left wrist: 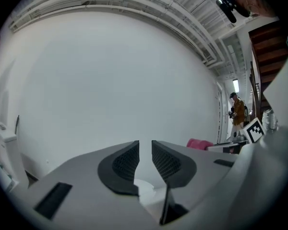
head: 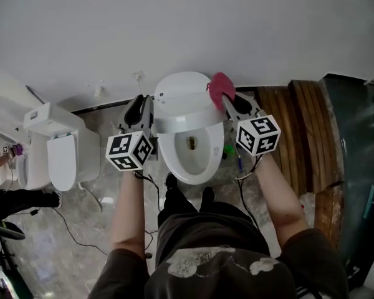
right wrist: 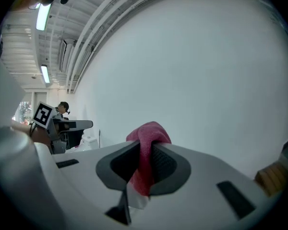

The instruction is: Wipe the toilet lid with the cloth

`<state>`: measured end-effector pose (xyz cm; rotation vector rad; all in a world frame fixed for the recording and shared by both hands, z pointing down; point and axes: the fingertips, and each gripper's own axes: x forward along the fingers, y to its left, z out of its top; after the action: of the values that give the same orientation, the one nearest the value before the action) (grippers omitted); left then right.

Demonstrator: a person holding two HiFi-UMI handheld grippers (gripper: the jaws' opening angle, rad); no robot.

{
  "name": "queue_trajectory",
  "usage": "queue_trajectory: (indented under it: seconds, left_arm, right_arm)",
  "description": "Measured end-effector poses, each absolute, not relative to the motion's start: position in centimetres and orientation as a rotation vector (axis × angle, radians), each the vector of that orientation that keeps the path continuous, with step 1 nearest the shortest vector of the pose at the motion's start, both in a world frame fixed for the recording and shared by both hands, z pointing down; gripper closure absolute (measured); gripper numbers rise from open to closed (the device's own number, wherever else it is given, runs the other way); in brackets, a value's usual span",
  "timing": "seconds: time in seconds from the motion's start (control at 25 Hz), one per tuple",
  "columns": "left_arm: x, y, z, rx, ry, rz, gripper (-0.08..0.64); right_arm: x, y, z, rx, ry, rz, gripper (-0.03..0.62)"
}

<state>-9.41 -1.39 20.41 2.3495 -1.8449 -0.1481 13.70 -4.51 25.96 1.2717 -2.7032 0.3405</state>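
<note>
1. A second white ceramic toilet [head: 62,157], its lid down, stands at 9 o'clock in the head view.
2. The left gripper [head: 139,109] sits at 9 o'clock of the white oval plastic toilet lid [head: 182,92]. Its jaws are a narrow gap apart, with only the pale wall [left wrist: 110,80] between them.
3. The lid stands raised at 12 o'clock, above the open bowl [head: 191,145].
4. The right gripper [head: 230,101] pinches the crumpled pink cloth [head: 221,86] at the lid's 2 o'clock edge.
5. Brown wooden planks [head: 299,129] lie at 3 o'clock.
</note>
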Motion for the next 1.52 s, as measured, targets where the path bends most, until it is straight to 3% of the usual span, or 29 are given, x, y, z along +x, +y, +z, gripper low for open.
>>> queue_trajectory:
  seconds: [0.84, 1.52]
  left_arm:
    - [-7.0, 7.1, 34.6, 2.247, -1.596, 0.048, 0.468]
    - [-4.8, 14.8, 49.8, 2.071, -1.472, 0.229, 0.468]
  right_arm:
    - [14.6, 6.4, 35.1, 1.335, -2.612, 0.591, 0.543]
    - [16.2, 14.5, 48.7, 1.345, -2.407, 0.830, 0.543]
